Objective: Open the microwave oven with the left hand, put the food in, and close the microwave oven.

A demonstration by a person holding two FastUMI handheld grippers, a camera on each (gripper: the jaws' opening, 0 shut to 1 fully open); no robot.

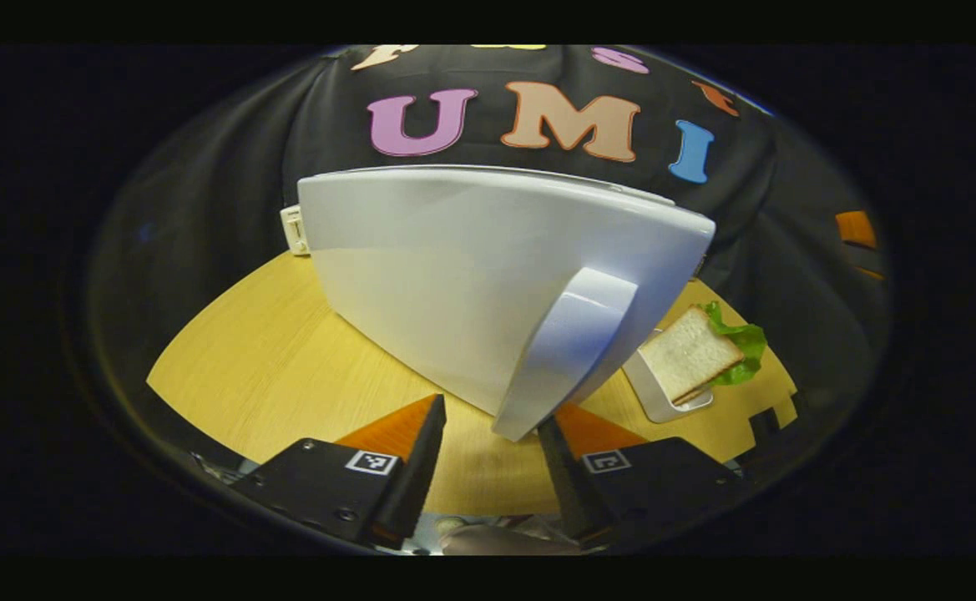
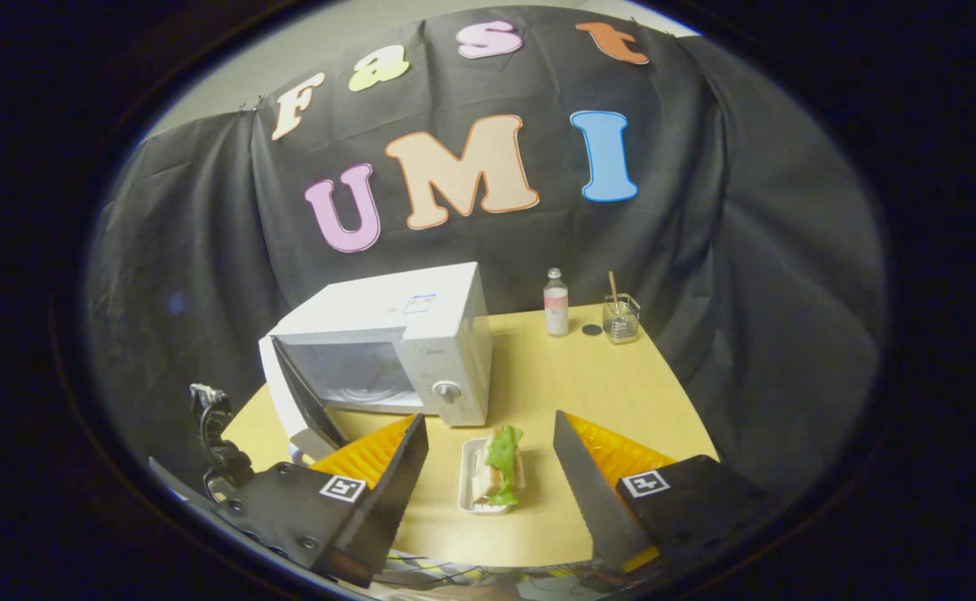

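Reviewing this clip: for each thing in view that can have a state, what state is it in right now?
White microwave oven: door swung open, cavity empty.
Sandwich with green lettuce: on its small white tray, outside the oven on the wooden table.
Small clear bottle: upright, capped.
Clear glass cup: upright, a stick standing in it.
Left hand-held gripper: open, at the door's handle.
Right hand-held gripper: open, holding nothing.

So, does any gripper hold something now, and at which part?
Nothing is held. The left gripper is open, its fingers on either side of the door handle's lower end. The right gripper is open above the sandwich.
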